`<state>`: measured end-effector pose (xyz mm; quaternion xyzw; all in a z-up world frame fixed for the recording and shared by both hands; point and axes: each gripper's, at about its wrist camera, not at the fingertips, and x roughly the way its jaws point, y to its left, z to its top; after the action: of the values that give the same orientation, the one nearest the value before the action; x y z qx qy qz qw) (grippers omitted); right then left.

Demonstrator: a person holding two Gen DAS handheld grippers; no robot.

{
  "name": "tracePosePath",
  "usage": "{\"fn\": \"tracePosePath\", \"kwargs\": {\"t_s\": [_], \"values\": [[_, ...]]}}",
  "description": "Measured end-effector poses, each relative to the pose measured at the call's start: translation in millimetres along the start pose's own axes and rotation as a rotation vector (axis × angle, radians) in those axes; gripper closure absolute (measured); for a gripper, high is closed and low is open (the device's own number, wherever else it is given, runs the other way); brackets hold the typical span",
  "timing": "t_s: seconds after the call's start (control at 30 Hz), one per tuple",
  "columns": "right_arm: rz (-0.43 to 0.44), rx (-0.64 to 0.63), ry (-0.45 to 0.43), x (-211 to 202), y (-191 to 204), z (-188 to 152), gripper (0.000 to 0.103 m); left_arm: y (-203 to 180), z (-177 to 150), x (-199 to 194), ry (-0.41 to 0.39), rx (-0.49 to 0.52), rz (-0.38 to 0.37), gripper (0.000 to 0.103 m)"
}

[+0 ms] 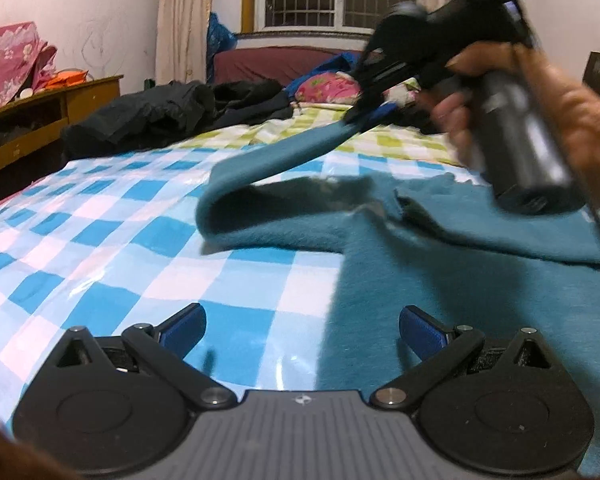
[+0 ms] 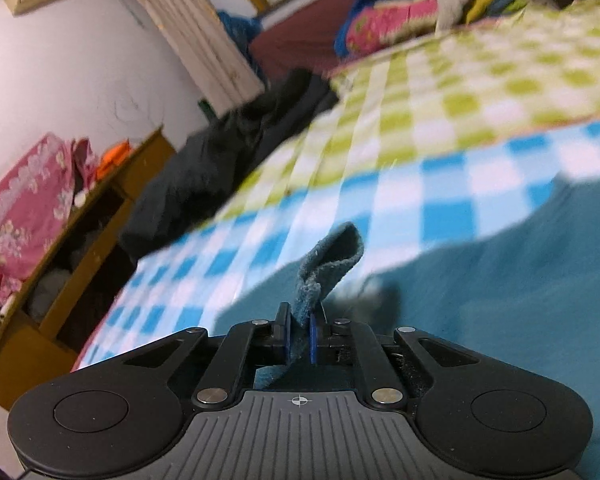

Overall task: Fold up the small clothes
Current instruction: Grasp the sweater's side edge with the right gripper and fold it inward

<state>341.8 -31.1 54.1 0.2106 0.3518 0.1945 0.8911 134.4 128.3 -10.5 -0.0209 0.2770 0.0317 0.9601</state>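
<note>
A: Left claw (image 1: 302, 330)?
B: Spread wide, holding nothing, low over bed (image 1: 100, 216) at garment (image 1: 440, 276) edge.
A: Right claw (image 2: 299, 334)?
B: Clamped on garment strip (image 2: 332, 254); raised at 1 o'clock in left view, strip lifted off bed.
A: Garment?
B: Teal, flat on blue-check sheet, 3 to 5 o'clock. Dark clothes (image 1: 140, 116) heaped at 10 o'clock.

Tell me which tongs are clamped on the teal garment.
The right tongs: shut on a raised strip of the teal garment. The left tongs are open, holding nothing.
</note>
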Motion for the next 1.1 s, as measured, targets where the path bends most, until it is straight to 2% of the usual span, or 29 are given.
{"fn": "tracePosePath", "kwargs": {"t_s": [0.37, 0.73, 0.9, 1.1], "values": [[-0.044, 0.055, -0.176, -107, -72, 49, 0.095, -49, 13, -15, -0.077, 0.130, -0.020, 0.000], [-0.180, 0.157, -0.284, -196, -187, 52, 0.095, -101, 19, -14, -0.078, 0.244, -0.061, 0.000], [-0.271, 0.205, -0.247, -192, -237, 37, 0.095, -120, 14, -9, -0.058, 0.297, -0.067, 0.000], [-0.313, 0.228, -0.136, -168, -274, 4, 0.094, -127, 8, -8, -0.036, 0.346, -0.066, 0.000]]}}
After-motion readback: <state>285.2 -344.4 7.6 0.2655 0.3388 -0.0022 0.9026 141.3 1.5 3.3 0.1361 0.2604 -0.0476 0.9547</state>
